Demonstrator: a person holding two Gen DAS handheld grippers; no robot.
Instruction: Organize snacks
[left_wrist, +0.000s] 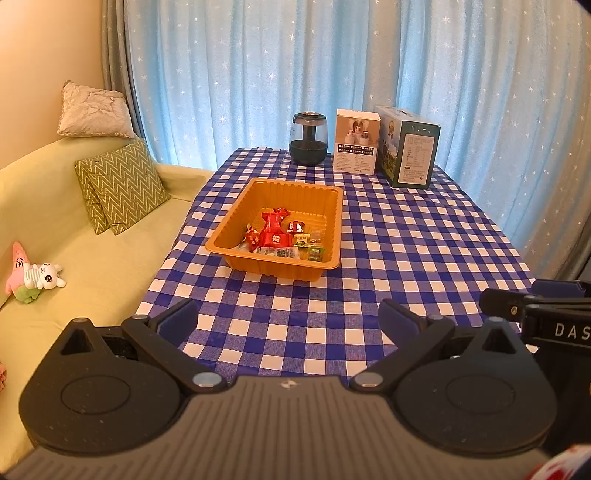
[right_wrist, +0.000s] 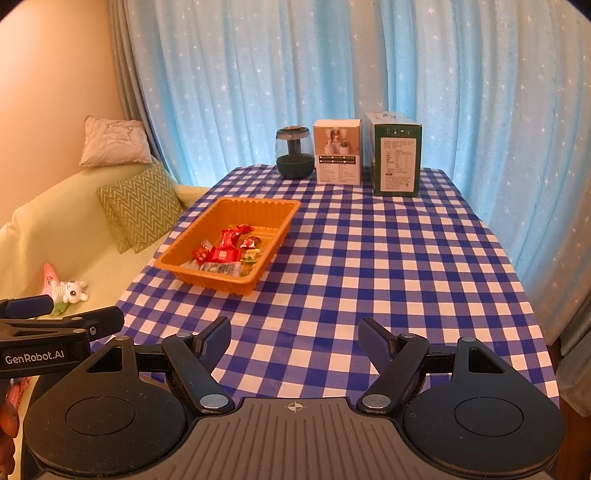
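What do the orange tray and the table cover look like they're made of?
Orange tray: probably thin moulded plastic, with ribbed walls, a rolled rim and a slight sheen. Table cover: blue-and-white check, seemingly thin plastic or coated sheet, going by glossy creases near the front; woven cloth can't be excluded.

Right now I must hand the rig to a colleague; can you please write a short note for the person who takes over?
Left tongs: open, empty, held over the near edge of the table.
Right tongs: open, empty, also over the near edge, beside the left one.
Snacks: a small pile of wrapped sweets in the near end of the orange tray, on the left half of the checked tablecloth.
Done: no loose snack shows on the cloth, so the gathering looks finished.
Left: the white box and green box stand at the far edge, untouched. Check whether they belong to the job.
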